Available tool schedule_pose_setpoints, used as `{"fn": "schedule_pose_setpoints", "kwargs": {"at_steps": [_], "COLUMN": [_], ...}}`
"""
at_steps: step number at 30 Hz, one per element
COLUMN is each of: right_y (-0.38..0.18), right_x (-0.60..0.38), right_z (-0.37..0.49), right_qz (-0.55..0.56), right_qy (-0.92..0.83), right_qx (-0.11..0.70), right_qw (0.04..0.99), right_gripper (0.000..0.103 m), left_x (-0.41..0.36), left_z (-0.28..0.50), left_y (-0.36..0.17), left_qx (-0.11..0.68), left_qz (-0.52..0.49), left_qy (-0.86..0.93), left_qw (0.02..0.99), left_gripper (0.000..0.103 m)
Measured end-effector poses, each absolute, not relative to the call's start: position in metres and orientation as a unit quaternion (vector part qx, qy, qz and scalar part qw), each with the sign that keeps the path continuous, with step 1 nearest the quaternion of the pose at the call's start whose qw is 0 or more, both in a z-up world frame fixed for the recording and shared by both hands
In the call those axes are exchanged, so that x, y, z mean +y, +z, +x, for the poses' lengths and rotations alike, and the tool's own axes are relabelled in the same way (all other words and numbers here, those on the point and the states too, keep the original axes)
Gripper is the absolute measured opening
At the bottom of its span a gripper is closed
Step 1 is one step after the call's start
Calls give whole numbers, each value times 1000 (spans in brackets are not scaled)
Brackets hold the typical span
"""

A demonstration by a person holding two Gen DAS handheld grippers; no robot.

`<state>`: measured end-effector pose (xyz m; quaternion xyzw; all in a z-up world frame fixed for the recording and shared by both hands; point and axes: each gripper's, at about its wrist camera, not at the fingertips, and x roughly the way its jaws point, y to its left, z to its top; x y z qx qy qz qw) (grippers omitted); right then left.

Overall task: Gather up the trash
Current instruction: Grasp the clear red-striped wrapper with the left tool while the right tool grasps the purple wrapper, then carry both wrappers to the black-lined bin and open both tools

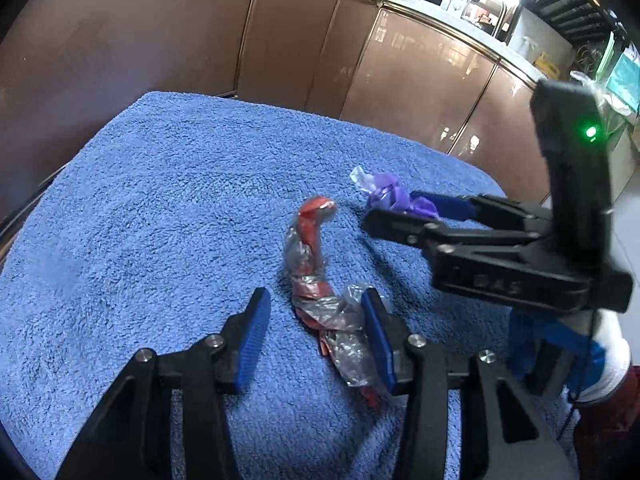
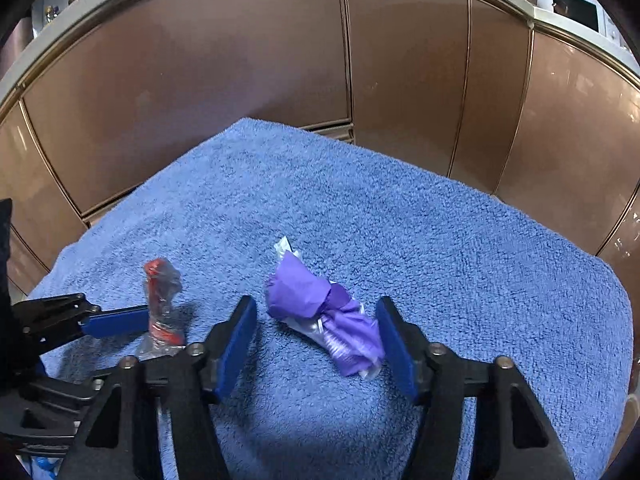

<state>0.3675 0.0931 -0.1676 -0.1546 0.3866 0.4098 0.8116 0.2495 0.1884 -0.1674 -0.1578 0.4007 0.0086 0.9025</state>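
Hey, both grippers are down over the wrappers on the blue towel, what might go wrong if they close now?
The red wrapper lies off-centre in the left gripper, against one of its fingers, so it may be nudged rather than pinched.
The purple wrapper likewise sits against one side of the right gripper.
Both grippers sit low over the blue towel, so its pile could get caught too.
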Motion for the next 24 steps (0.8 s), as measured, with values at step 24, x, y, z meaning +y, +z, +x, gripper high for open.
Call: {"fn": "schedule_pose_setpoints", "kwargs": {"at_steps": [24], "right_y": [-88], "right_x": [-73], "right_z": [220], "right_qz": [-46], "right_qy": [362], "right_qx": [333], "right_qw": [870], "right_gripper": [47], "left_x": [139], "left_z": [178], "left_y": [-111], "left_qx": [377], "left_qz": [-129], "left_qy": [-44], "left_qw": [916], "left_gripper": [17]}}
